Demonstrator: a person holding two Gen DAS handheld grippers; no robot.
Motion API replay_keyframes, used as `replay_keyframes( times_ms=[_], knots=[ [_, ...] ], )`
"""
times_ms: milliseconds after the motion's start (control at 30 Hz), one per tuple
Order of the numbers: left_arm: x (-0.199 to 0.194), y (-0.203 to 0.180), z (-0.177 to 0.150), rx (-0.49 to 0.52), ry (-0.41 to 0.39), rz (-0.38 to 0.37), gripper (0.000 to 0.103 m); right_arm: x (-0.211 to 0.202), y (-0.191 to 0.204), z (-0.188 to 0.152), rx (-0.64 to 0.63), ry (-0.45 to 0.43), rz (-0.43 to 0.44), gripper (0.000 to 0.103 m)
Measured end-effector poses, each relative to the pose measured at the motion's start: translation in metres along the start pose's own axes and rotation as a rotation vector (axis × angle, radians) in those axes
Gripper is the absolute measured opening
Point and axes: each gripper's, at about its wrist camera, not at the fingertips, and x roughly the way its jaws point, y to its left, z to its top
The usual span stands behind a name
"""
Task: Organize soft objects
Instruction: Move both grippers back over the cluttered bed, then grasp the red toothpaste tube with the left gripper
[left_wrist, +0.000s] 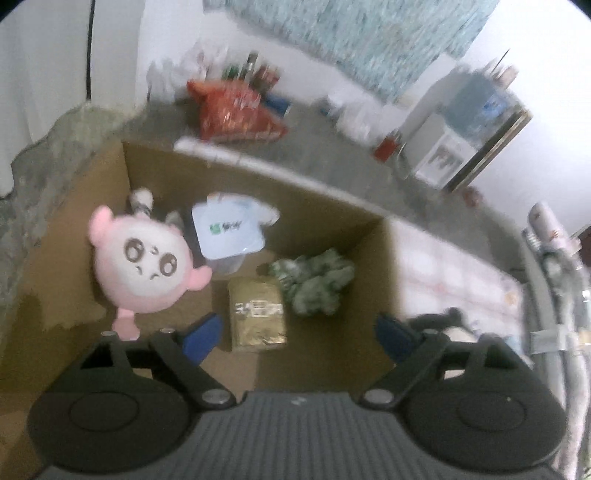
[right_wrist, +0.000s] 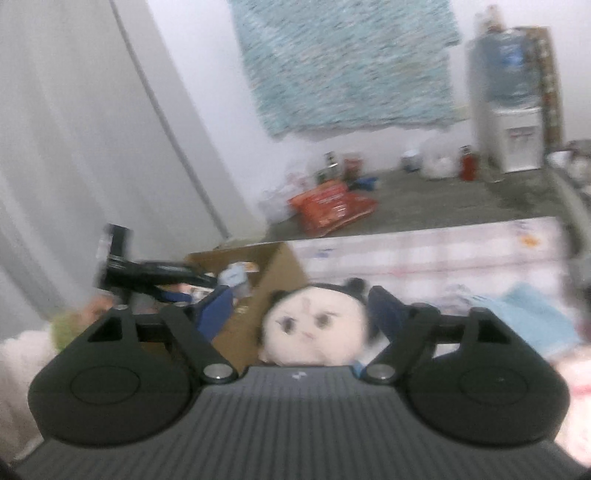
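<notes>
An open cardboard box (left_wrist: 369, 236) holds a pink round plush (left_wrist: 144, 266), a white-and-blue wrapped pack (left_wrist: 229, 232), a crumpled green soft toy (left_wrist: 314, 280) and a gold packet (left_wrist: 258, 317). My left gripper (left_wrist: 299, 338) hangs open over the box with nothing between its blue fingertips (left_wrist: 203, 338). Outside the box, a white plush with black ears (right_wrist: 314, 325) lies on the checked sheet (right_wrist: 443, 254). My right gripper (right_wrist: 301, 308) stands open around it, and the pads look clear of it. The left gripper (right_wrist: 147, 273) shows above the box (right_wrist: 273, 273) in the right wrist view.
A red snack bag (left_wrist: 236, 114) and several bottles sit on the grey floor by the wall. A water dispenser (right_wrist: 513, 122) stands at the far right. A light blue cloth (right_wrist: 532, 314) lies on the sheet. A patterned cloth (right_wrist: 347, 66) hangs on the wall.
</notes>
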Motion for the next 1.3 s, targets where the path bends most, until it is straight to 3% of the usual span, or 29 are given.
replay_keyframes(
  times_ms=[200, 333, 600, 800, 900, 1033, 1133, 1300],
  knots=[
    [-0.086, -0.034, -0.028, 0.062, -0.139, -0.061, 0.098, -0.078, -0.019, -0.047, 0.004, -0.059, -0.133, 0.091],
    [-0.132, -0.061, -0.063, 0.147, -0.167, -0.090, 0.098, -0.125, -0.041, -0.075, 0.077, -0.096, -0.183, 0.092],
    [-0.180, -0.129, -0.143, 0.351, -0.200, -0.226, 0.102, -0.165, -0.064, -0.115, 0.209, -0.172, -0.152, 0.093],
    [-0.157, -0.196, -0.196, 0.503, -0.149, -0.280, 0.103, -0.143, -0.084, -0.130, 0.304, -0.132, -0.086, 0.093],
    [-0.126, -0.220, -0.215, 0.550, -0.117, -0.266, 0.102, -0.118, -0.099, -0.138, 0.357, -0.087, -0.053, 0.092],
    [-0.084, -0.247, -0.235, 0.615, -0.108, -0.208, 0.101, -0.082, -0.112, -0.144, 0.364, -0.017, -0.086, 0.086],
    [-0.050, -0.266, -0.246, 0.701, -0.121, -0.147, 0.093, -0.063, -0.120, -0.149, 0.347, 0.013, -0.107, 0.076],
    [0.014, -0.296, -0.249, 0.822, -0.071, -0.079, 0.073, -0.043, -0.142, -0.160, 0.396, 0.034, -0.084, 0.071]
  ],
)
